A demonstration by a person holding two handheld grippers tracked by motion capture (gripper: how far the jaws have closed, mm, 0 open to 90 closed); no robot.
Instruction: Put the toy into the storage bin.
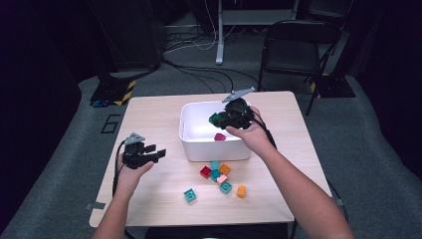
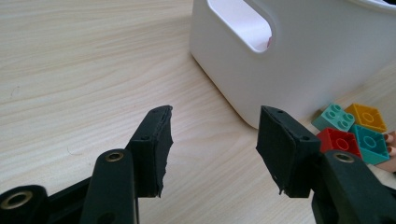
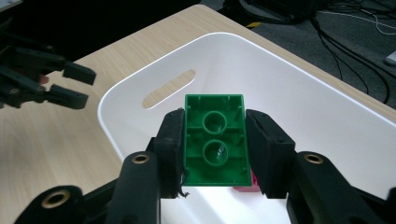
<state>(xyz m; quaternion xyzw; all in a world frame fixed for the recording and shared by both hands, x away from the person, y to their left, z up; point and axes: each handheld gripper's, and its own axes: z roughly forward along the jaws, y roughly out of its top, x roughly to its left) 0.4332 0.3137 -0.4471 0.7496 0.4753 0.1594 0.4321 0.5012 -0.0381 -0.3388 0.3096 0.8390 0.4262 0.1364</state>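
right gripper [image 3: 214,154] fingers clamp a green brick [image 3: 215,140] above the white bin [image 3: 327,107], poised for dropping. left gripper [image 2: 212,144] fingers stand open, empty, over the tabletop [image 2: 70,70].

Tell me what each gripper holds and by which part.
The right gripper clamps a green plastic building brick by its two long sides, hollow underside facing the camera, above the white plastic bin. The left gripper holds nothing.
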